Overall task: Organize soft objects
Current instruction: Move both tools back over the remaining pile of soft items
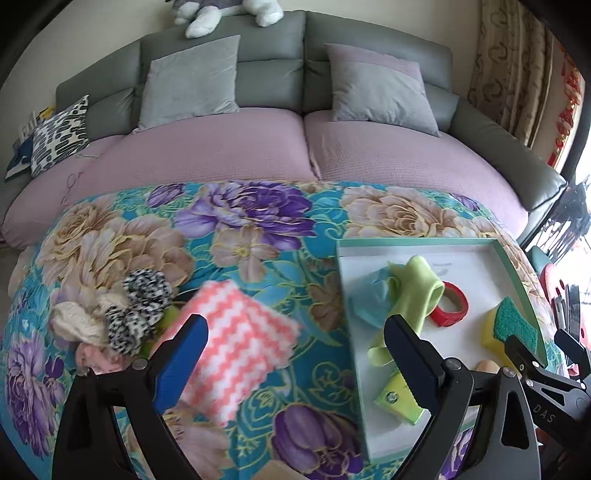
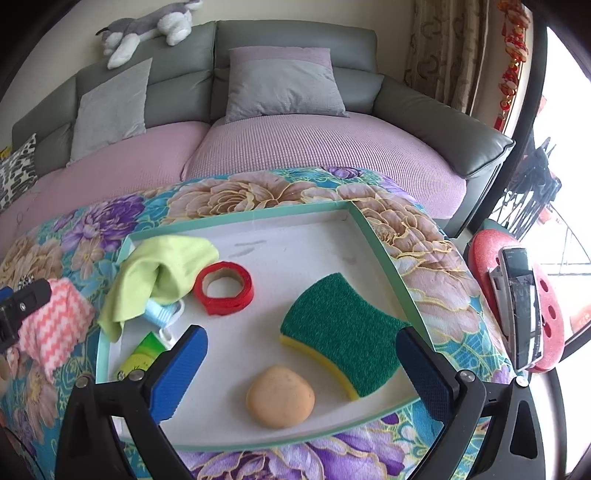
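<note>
My left gripper [image 1: 295, 328] is open over the floral tablecloth [image 1: 236, 221]. A blurred pink-and-white zigzag cloth [image 1: 236, 343] lies between its fingers, nearer the left one, with no pad pressing on it. Left of the cloth is a pile of black-and-white scrunchies [image 1: 140, 310] and a cream lace piece [image 1: 74, 321]. My right gripper [image 2: 301, 332] is open above the green-rimmed tray [image 2: 258, 214]. The tray holds a green-and-yellow sponge [image 2: 343, 332], a tan soft ball [image 2: 280, 397], a red tape ring [image 2: 223, 288], a lime cloth [image 2: 162, 273], a light blue item [image 2: 162, 314] and a green tube [image 2: 142, 356].
A grey sofa [image 1: 273, 74] with a lilac seat cover and grey cushions stands behind the table, a plush toy [image 2: 147, 26] on its back. A red perforated stool [image 2: 491, 258] with a phone [image 2: 521, 306] on it sits at the right. A curtain hangs behind.
</note>
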{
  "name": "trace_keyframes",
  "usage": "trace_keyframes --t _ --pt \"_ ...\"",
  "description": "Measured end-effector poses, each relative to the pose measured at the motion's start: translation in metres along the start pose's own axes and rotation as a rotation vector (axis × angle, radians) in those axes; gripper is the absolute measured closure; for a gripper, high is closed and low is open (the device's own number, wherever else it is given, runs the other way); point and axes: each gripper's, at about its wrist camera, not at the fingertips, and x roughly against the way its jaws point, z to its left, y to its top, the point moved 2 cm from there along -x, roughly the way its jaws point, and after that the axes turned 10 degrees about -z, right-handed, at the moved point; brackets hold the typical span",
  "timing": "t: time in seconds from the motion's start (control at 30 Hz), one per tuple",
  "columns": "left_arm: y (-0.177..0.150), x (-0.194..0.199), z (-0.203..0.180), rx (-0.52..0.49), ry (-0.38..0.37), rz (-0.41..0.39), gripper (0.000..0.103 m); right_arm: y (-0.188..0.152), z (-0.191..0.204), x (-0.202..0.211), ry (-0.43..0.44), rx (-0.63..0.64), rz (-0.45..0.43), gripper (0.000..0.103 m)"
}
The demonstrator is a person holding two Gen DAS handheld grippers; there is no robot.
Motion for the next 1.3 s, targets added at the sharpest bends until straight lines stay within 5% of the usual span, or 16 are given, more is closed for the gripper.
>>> trace_keyframes --t 0.5,1.03,1.3 --pt "-0.017 0.043 0.058 0.078 0.055 -0.023 0.006 -0.020 0.063 0.034 0.129 0.046 0.018 0.000" --pt "-0.050 0.061 0.191 0.255 0.330 0.014 0.006 -0.023 0.169 0.037 0.299 0.117 0.031 0.000" --pt "-0.053 0.071 0.233 0.350 0.382 -0.001 0.006 -0.033 0.214 0.039 0.368 0.202 0.036 0.000"
